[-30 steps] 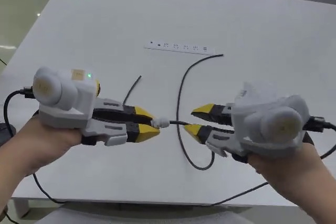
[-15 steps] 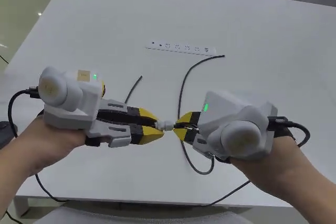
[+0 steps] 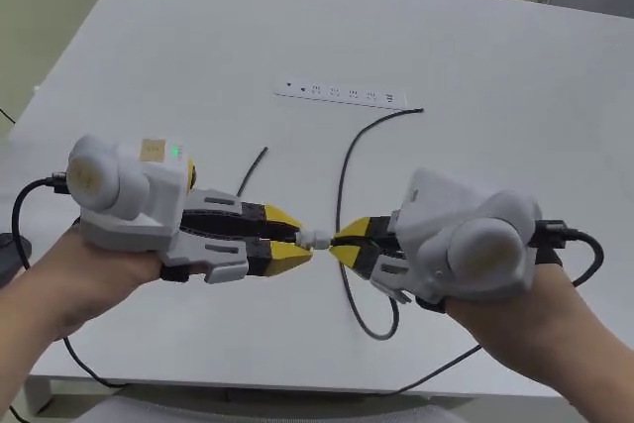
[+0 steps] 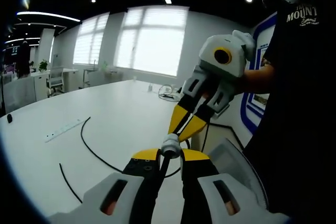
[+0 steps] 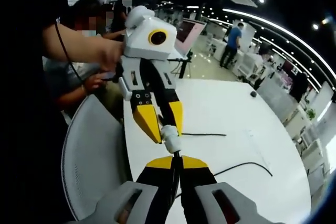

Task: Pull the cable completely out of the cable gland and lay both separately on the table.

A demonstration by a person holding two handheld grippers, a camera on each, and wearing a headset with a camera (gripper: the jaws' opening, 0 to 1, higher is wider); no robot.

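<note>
1. White table [image 3: 495, 66] stretches out under the work, and both tools hang above it near its front edge. The left gripper [image 3: 302, 241] is pinched on the small white gland [image 3: 317, 240]. The right gripper [image 3: 339, 242] is pinched on the black cable [image 3: 340, 180] just beside the gland, so the two sets of tips nearly touch.
2. The gland sits only at the very tips of the left jaws. A sideways tug from the right could twist it out and drop it.
3. The cable's jacket looks smooth and thin. I think the right jaws may slide along it instead of drawing it through.
4. I cannot tell from here whether the gland's nut is loose. If it is tight, a harder pull would likely end in a sudden jerk.
5. The rest of the cable lies in a loop on the table below the right hand, then runs off toward the power strip [image 3: 340, 94]. A long pull could drag that loop into the short loose wire [image 3: 251, 170] or snag it on the gripper's own lead.
6. Being so near the front edge, a dropped gland could roll off the table.
</note>
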